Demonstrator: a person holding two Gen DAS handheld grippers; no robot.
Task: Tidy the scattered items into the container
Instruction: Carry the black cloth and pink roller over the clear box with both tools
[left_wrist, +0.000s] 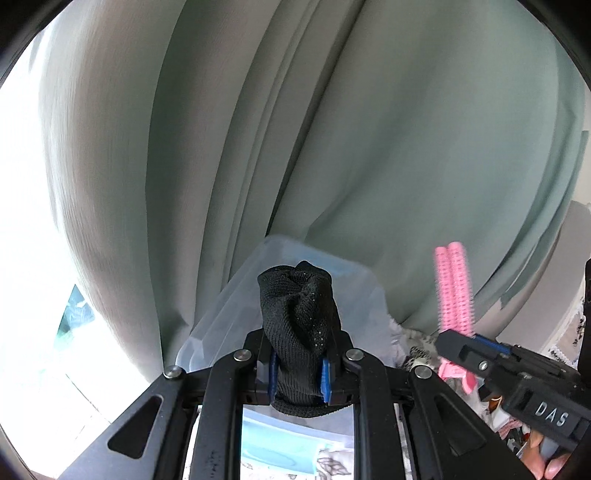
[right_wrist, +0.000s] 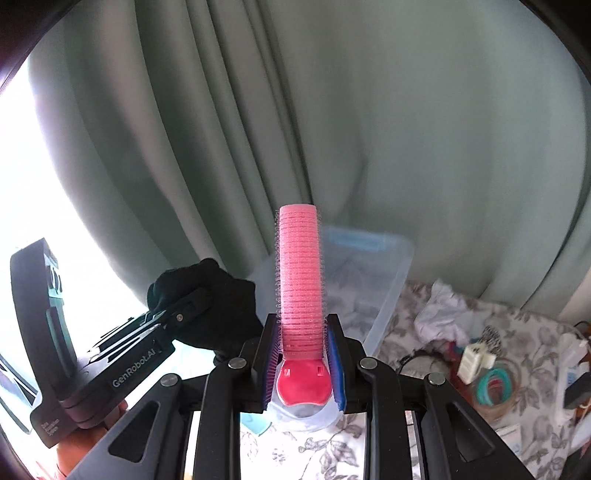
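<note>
left gripper (left_wrist: 298, 373): matte black frame, ribbed blue pads inside its fingers, round silver screws on the linkage behind them.
right gripper (right_wrist: 306, 363): same black build, blue pads, silver screws behind the fingers.
markings: white "DAS" and "GenRobot.AI" lettering on the black bodies behind the claws.

Ahead of me hangs a pale green curtain (right_wrist: 369, 129) in long folds, filling the far side. To its left a window (right_wrist: 22, 166) glares white. Below me lies a cloth with a grey floral print (right_wrist: 424, 343).
</note>
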